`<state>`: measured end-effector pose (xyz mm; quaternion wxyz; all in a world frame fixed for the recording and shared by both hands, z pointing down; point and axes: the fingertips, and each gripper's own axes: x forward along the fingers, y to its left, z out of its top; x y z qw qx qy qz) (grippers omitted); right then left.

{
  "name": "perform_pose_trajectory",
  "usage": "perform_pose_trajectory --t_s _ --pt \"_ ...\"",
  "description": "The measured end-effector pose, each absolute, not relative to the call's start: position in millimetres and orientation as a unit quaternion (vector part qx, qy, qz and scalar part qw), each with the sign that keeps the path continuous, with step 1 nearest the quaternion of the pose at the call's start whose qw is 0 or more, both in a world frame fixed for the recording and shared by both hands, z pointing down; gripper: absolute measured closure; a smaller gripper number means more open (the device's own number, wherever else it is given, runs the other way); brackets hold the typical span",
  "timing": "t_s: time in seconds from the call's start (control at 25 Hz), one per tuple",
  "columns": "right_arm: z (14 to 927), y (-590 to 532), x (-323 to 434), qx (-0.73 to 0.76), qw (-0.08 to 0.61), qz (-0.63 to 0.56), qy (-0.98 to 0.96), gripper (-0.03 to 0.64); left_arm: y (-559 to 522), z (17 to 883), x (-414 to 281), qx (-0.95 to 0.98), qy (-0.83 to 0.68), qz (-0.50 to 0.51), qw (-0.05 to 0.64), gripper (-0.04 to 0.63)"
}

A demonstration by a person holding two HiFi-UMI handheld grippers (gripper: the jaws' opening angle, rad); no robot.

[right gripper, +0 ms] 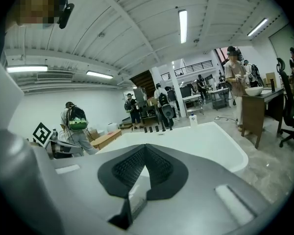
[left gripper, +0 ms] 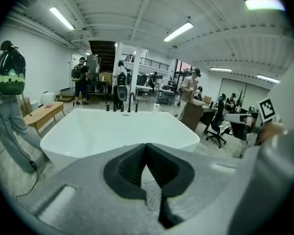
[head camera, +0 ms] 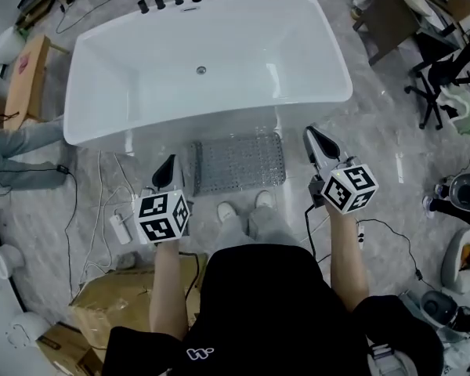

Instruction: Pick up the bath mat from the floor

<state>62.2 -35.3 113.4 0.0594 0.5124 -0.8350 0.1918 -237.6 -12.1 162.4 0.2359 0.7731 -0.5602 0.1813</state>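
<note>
The clear, nubbed bath mat [head camera: 239, 163] lies flat on the floor [head camera: 376, 131], against the near side of the white bathtub [head camera: 219, 37]. The left gripper [head camera: 168, 167] hangs at its left edge and the right gripper [head camera: 314, 137] just right of it. Both have their fingers clenched on nothing, clear of the mat.

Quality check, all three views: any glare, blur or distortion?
Head view: sharp, evenly lit, light reflections on the bathtub wall and glossy floor; bath mat clear. Left gripper view: heavy fisheye, dark vignette, ceiling lights blown out, jaws soft. Right gripper view: same fisheye and vignette, mosaic patch top left.
</note>
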Motion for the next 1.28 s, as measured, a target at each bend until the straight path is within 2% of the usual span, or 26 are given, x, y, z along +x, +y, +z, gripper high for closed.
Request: perform_pose_trajectory --t_s 0.52,0.84,1.28 --pt "216.4 -25.7 44.2 0.474 0.16 0.25 -0.829 0.611 -11.2 258.6 -221.2 0.773 -0.512 0.242 0.287 0.597" --pt "282.9 -36.2 46.9 0.449 0.19 0.277 -0.828 0.611 -25.8 321.4 -204.1 0.764 -0.506 0.256 0.308 0.597" --pt "450.2 -36.9 48.2 0.43 0.23 0.353 -0.799 0.611 -32.6 465.9 -220.0 0.73 -0.487 0.296 0.379 0.597"
